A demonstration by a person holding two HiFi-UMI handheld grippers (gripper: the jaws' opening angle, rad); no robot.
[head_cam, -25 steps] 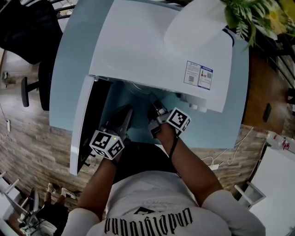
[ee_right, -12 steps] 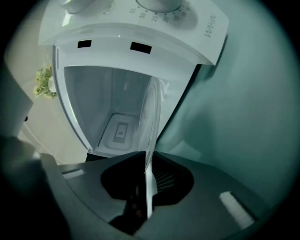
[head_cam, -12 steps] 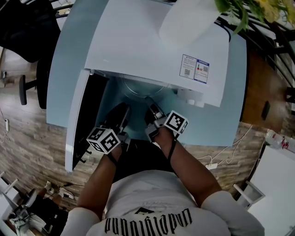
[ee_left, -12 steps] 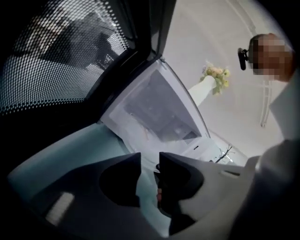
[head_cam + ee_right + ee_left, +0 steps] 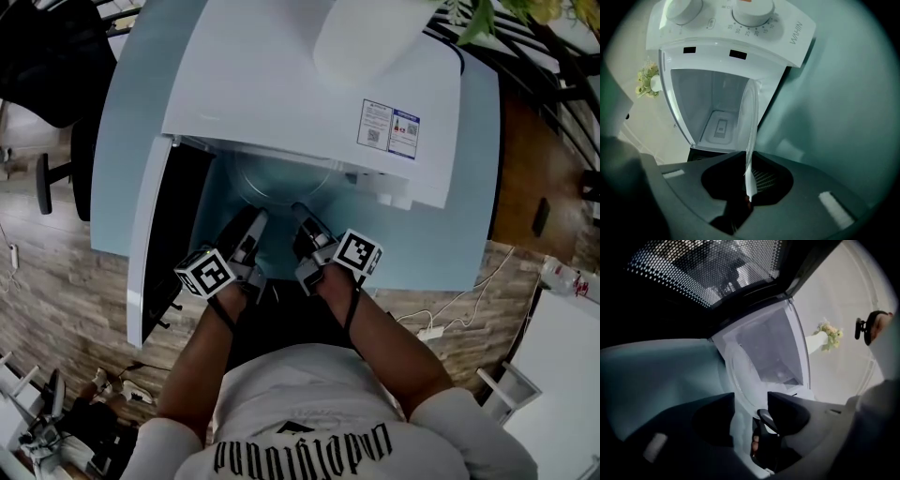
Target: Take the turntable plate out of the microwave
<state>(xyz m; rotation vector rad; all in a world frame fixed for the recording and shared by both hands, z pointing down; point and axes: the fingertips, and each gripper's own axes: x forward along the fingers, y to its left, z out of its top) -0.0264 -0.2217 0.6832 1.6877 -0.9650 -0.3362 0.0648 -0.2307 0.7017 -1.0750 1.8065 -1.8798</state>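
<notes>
Glass turntable plate (image 5: 281,180), one item.

Head view: the plate lies partly out of the white microwave (image 5: 281,84). Its near rim projects over the pale blue table (image 5: 122,122), and the door (image 5: 150,253) is swung open at the left. The left gripper (image 5: 253,220) and right gripper (image 5: 302,214) sit side by side at that near rim.

Left gripper view: the jaws stand wide and have just been opening. The plate rim lies in the gap, but neither pad presses on it. The other gripper shows just beyond, on the rim.

Right gripper view: the plate appears edge-on, running from the cavity into the jaws. The jaws are narrow, have just been closing, and are pinched on the rim. This is the only grip on the plate.

Hazards, as judged:
- A single pinch at one edge of smooth glass leaves most of the plate's weight hanging beyond it. The plate may pivot in the pads or slide free, then strike the table or the cavity lip.
- The far rim may catch on the cavity's front edge if the plate is drawn out tilted.
- The wide left jaws, so close to the rim, could knock it while withdrawing or re-closing.
</notes>
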